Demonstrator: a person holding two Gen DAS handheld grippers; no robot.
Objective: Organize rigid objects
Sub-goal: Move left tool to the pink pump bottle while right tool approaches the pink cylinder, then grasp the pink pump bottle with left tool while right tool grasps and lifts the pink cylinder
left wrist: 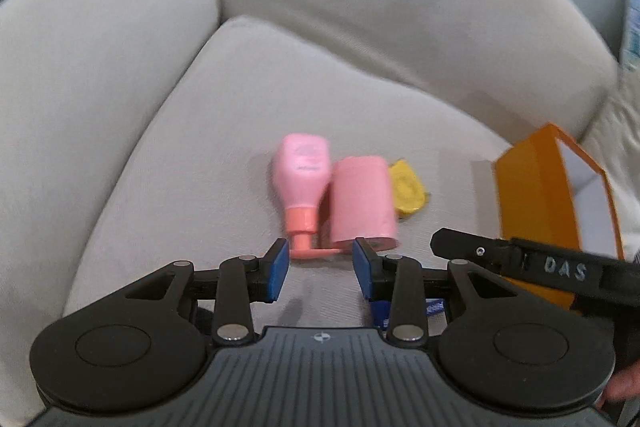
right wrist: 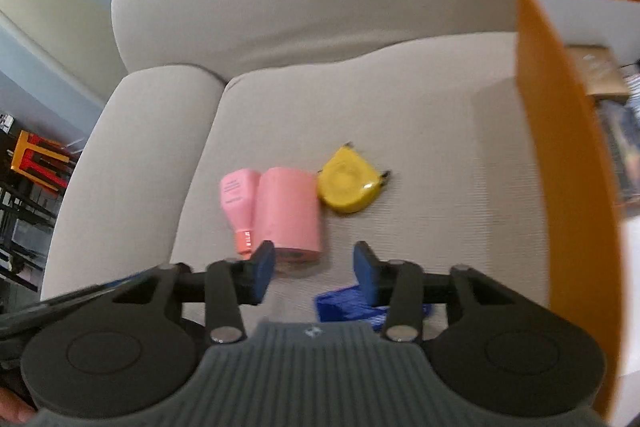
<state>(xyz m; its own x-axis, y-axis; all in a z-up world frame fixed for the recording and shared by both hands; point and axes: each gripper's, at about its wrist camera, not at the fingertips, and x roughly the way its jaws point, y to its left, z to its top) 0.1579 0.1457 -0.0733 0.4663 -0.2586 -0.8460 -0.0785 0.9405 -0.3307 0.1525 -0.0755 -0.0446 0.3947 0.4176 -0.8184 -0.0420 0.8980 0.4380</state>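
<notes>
Pink bottle [right wrist: 237, 201], pink roll [right wrist: 289, 217], yellow tape measure [right wrist: 349, 187] lying side by side.

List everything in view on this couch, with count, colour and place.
pump bottle: 1, pink, lying on the seat cushion, against the roll's left
roll: 1, pink, lying mid-cushion
tape measure: 1, yellow, right of the roll
blue object: 1, nearest the camera, partly hidden, kind unclear
box: 1, orange, open, at the cushion's right
couch: 1, beige
left tongs: open, empty
right tongs: open, empty

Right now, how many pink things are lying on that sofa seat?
2: a pink bottle lying left, and a pink roll touching its right side. Others may be hidden.
</notes>
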